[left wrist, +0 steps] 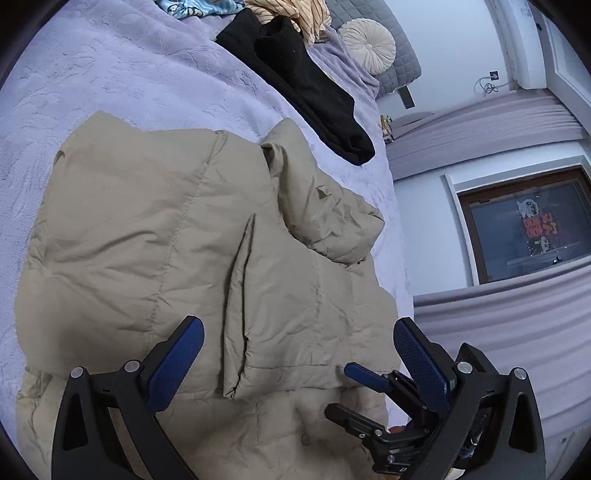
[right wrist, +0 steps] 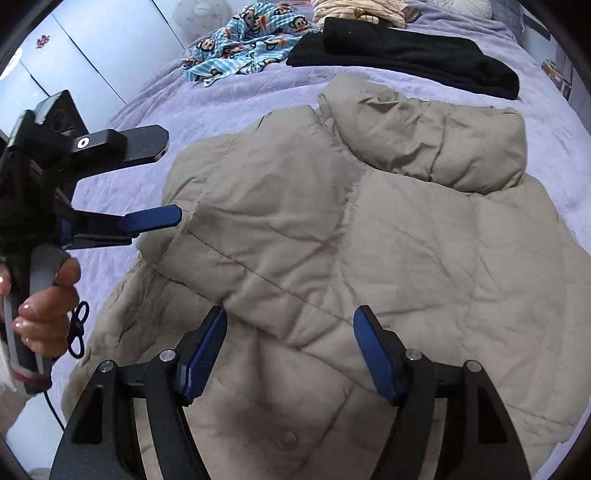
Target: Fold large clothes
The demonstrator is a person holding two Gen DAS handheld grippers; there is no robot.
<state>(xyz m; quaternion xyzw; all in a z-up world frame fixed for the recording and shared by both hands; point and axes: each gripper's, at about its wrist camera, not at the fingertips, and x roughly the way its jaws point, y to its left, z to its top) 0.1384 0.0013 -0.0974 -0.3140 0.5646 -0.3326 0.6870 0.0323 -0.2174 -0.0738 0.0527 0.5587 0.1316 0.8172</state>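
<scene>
A beige puffer jacket (left wrist: 155, 236) lies partly folded on the lavender bedspread (left wrist: 110, 74), its hood (right wrist: 424, 140) toward the far side. My left gripper (left wrist: 299, 354) is open just above the jacket's near part, with nothing between its blue pads. From the right wrist view, the left gripper (right wrist: 173, 179) hovers at the jacket's left edge, held by a hand (right wrist: 48, 306). My right gripper (right wrist: 291, 343) is open over a fold of the jacket (right wrist: 332, 240), and its pads are not pressing the cloth. In the left wrist view the right gripper (left wrist: 340, 387) sits low at the jacket's right edge.
A folded black garment (right wrist: 406, 51) lies beyond the jacket, with a blue monkey-print garment (right wrist: 251, 40) and a striped cream one (left wrist: 295, 11) behind it. A round cushion (left wrist: 369, 44) rests near the headboard. The bed's edge (left wrist: 399, 240) drops off at the right, toward a window (left wrist: 524, 221).
</scene>
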